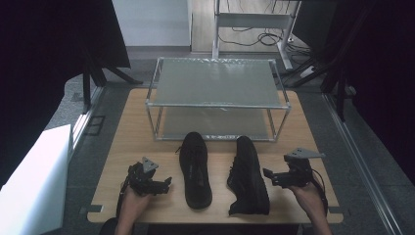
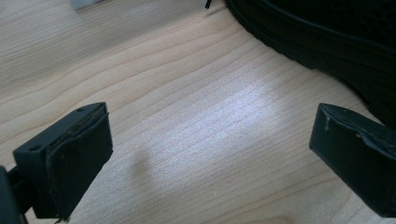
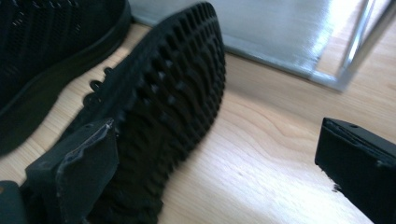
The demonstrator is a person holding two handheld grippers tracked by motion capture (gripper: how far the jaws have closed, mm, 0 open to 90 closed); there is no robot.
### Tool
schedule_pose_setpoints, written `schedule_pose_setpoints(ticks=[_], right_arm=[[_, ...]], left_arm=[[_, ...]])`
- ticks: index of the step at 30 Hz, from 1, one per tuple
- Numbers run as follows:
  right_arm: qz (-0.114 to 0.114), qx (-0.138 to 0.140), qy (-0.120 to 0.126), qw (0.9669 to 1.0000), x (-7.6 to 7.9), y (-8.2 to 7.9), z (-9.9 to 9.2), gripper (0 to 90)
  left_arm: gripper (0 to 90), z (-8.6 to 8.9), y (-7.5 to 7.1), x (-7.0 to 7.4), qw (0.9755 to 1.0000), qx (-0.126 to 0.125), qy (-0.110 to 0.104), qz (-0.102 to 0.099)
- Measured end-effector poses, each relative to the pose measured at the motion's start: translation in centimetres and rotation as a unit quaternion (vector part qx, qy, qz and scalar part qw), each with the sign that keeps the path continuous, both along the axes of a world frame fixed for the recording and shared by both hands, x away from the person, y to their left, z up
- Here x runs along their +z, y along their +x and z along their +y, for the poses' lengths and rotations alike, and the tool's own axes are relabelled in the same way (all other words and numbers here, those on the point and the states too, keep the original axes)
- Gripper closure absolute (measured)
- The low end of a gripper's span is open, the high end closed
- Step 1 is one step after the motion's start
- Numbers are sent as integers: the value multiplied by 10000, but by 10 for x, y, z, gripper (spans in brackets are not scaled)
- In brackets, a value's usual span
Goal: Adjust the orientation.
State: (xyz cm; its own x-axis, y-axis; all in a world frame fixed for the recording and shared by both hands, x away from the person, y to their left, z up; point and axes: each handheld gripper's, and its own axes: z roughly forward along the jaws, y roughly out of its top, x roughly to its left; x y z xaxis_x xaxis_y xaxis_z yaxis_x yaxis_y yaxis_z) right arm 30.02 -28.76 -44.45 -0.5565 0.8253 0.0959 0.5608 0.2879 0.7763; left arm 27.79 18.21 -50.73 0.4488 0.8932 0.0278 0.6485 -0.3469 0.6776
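Observation:
Two black shoes lie on the wooden table (image 1: pixel 132 142). The left shoe (image 1: pixel 195 169) stands upright, toe toward the rack. The right shoe (image 1: pixel 249 176) lies tipped on its side, its studded sole (image 3: pixel 173 107) facing my right gripper. My left gripper (image 1: pixel 166 183) rests near the table's front left, open, jaws wide apart over bare wood (image 2: pixel 210 140), with the left shoe's edge (image 2: pixel 327 42) just beyond them. My right gripper (image 1: pixel 268 175) sits at the front right, open, its jaws close beside the tipped shoe's sole.
A two-tier metal rack (image 1: pixel 218 83) with grey shelves stands at the back of the table; its lower shelf (image 3: pixel 271 32) lies just behind the shoes. A white box (image 1: pixel 34 181) stands off the table at the left. Bare wood lies left and right of the shoes.

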Motion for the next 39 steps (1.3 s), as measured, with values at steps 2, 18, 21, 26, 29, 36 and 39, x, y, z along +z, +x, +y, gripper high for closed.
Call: schedule_pose_setpoints(ticks=[2,18,21,26,29,36,39], right_arm=[[-12,14,-10,10000,0,1,2,0],[67,-79,-35,9999,-4,8,10,0],[69,-197,32,9998,-4,7,3,0],[15,-421,52,9991,-3,4,-10,0],[2,-610,122,9981,-5,2,-27,8],[138,-839,366,9957,-14,2,-48,19],[164,-886,413,9951,-17,2,-54,28]], left_arm=[[0,0,0,0,10000,3,-5,2],[0,0,0,-2,10000,-11,7,62],[0,1,0,-1,10000,-11,16,60],[0,1,0,-1,10000,1,22,62],[0,0,0,-1,10000,3,24,67],[0,-1,0,-2,9999,-16,53,97],[0,0,0,-2,9999,0,40,107]])
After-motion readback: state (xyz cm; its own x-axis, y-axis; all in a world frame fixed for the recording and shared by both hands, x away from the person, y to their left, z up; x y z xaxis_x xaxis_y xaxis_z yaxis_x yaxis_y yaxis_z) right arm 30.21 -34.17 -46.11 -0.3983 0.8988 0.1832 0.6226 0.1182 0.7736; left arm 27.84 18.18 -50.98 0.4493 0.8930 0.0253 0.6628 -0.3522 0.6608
